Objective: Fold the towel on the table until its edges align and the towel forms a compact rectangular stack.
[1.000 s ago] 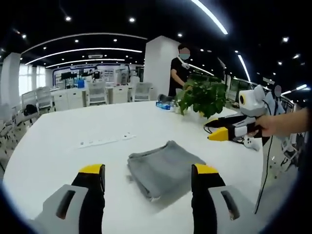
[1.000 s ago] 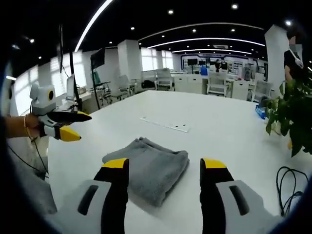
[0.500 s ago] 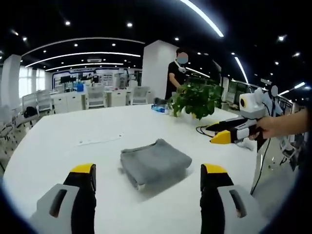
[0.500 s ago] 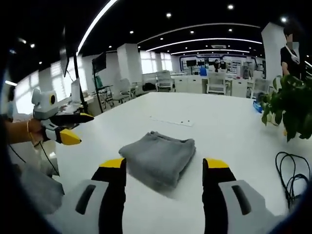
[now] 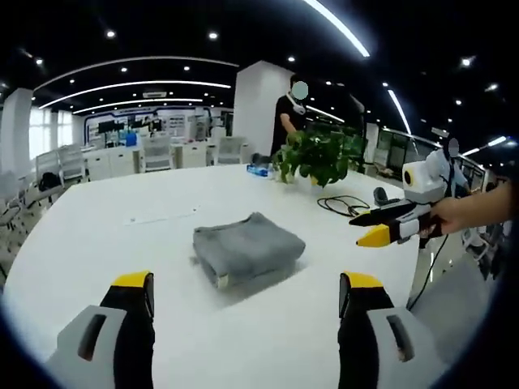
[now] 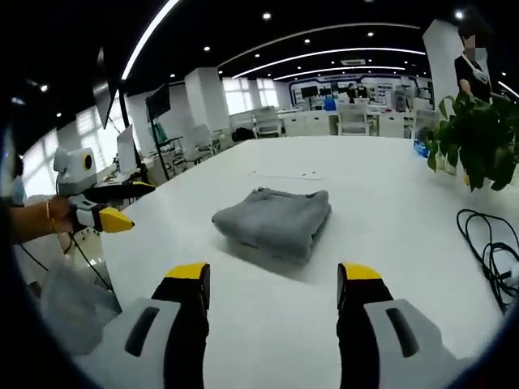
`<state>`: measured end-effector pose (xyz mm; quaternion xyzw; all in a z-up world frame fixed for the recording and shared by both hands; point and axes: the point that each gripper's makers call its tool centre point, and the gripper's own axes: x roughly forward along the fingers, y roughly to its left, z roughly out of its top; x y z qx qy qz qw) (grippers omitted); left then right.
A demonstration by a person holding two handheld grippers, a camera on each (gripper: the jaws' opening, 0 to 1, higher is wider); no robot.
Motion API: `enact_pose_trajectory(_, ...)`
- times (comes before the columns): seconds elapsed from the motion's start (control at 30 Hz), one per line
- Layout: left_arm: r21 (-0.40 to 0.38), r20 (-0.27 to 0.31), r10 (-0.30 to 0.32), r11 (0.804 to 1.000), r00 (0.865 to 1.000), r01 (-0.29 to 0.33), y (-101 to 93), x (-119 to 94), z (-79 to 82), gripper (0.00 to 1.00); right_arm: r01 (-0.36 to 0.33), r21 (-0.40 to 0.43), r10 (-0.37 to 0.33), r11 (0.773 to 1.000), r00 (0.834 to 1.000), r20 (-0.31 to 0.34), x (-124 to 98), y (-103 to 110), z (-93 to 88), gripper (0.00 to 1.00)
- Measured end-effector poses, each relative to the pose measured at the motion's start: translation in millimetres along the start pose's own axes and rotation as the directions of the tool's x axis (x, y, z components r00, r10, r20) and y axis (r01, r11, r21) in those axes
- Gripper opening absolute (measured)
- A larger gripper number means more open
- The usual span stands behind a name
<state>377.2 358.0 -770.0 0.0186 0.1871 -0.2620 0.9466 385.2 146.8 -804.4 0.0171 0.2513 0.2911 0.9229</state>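
Centre frame on the white table (image 5: 97,243): grey towel (image 5: 247,250), folded compact. Left gripper (image 5: 247,293) and right gripper (image 6: 274,279) both spread wide, holding nothing, clear of it.

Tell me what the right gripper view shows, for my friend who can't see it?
A grey towel lies folded into a small stack on a white table, just beyond the open right gripper. The left gripper, held in a hand, is at the left, and a green plant and black cable sit at the right.
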Motion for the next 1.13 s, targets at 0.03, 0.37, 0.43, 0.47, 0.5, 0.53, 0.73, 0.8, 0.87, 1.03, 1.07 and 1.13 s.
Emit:
enact_pose_trajectory(0.03,0.001,-0.002,-0.001,1.000,1.000,0.001,-0.2,0,-0.7,0.97,0.001,0.002,-0.001,1.000,1.000,-0.001,-1,0,-1.2,0.63)
enact_pose_trajectory(0.37,-0.032,0.005,0.012,0.999,1.000,-0.012,-0.3,-10,-8.9,0.99,0.001,-0.008,-0.001,1.000,1.000,-0.016,-13,5,-6.9,0.64)
enact_pose_trajectory(0.43,-0.033,0.016,0.007,0.999,1.000,-0.007,-1.4,-11,-8.8,1.00,0.001,-0.006,-0.001,1.000,1.000,-0.015,-16,4,-7.8,0.64)
enact_pose_trajectory(0.47,-0.036,0.019,0.006,0.999,1.000,-0.006,-1.7,-12,-8.7,1.00,0.001,-0.005,-0.001,1.000,1.000,-0.015,-16,4,-8.0,0.65)
enact_pose_trajectory(0.5,-0.037,0.019,0.007,0.999,1.000,-0.006,-1.8,-12,-8.8,1.00,0.000,-0.004,0.000,1.000,1.000,-0.016,-18,5,-8.9,0.65)
enact_pose_trajectory(0.53,-0.037,0.021,0.008,0.999,1.000,-0.007,-2.0,-13,-9.0,1.00,-0.001,-0.006,0.001,1.000,1.000,-0.018,-19,6,-9.7,0.66)
enact_pose_trajectory(0.73,-0.042,0.021,0.009,0.999,1.000,-0.008,-3.1,-13,-11.0,1.00,0.001,0.006,0.000,1.000,0.999,-0.041,-20,5,-15.9,0.72)
enact_pose_trajectory(0.8,-0.045,0.020,0.003,0.999,1.000,-0.002,-5.2,-13,-11.8,1.00,0.018,0.025,-0.016,1.000,0.997,-0.072,-20,3,-21.0,0.77)
enact_pose_trajectory(0.87,-0.042,0.019,0.002,0.999,1.000,-0.001,-6.7,-14,-12.6,1.00,0.025,0.019,-0.024,1.000,0.998,-0.062,-21,2,-20.2,0.78)
enact_pose_trajectory(1.03,-0.051,0.017,0.002,0.999,1.000,-0.001,-7.6,-15,-15.8,1.00,0.016,0.006,-0.016,1.000,0.998,-0.055,-22,3,-18.9,0.77)
enact_pose_trajectory(1.07,-0.053,0.016,0.002,0.999,1.000,-0.001,-7.5,-15,-16.5,1.00,0.016,0.007,-0.015,1.000,0.998,-0.055,-22,3,-18.8,0.77)
enact_pose_trajectory(1.13,-0.059,0.016,0.004,0.998,1.000,-0.003,-6.6,-16,-17.5,1.00,0.017,0.009,-0.017,1.000,0.998,-0.055,-22,1,-18.6,0.77)
